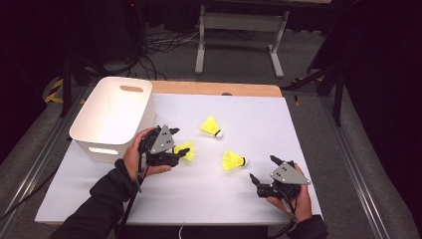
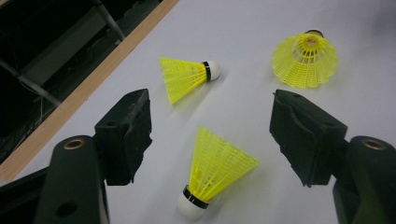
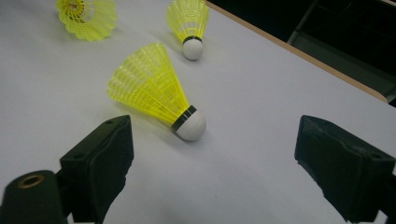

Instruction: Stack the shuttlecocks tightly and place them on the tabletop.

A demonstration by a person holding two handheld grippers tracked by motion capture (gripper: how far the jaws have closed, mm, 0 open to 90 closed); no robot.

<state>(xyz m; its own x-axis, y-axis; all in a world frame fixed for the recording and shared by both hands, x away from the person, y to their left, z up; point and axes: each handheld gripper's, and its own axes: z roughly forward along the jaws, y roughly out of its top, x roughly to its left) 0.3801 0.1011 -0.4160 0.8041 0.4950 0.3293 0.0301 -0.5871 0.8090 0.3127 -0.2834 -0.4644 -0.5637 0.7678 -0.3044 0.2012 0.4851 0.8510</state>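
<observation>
Bin (image 1: 113, 115): white, at my table's left edge.
Left gripper (image 1: 180, 148): jaws spread wide, I straddle the nearest shuttlecock (image 2: 212, 170).
Right gripper (image 1: 263, 172): jaws apart, empty.
Nearest shuttlecock: lies flat between the left jaws; axis along them, cork toward me.

Left tool (image 1: 180, 143) jaws spread wide; right tool (image 1: 263, 169) likewise.

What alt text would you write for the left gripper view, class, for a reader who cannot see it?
The left gripper, its two black jaws open, is poised around a yellow shuttlecock lying on the white table, white cork toward the camera. Two more yellow shuttlecocks lie beyond: one on its side, another with its skirt facing the camera.
</observation>
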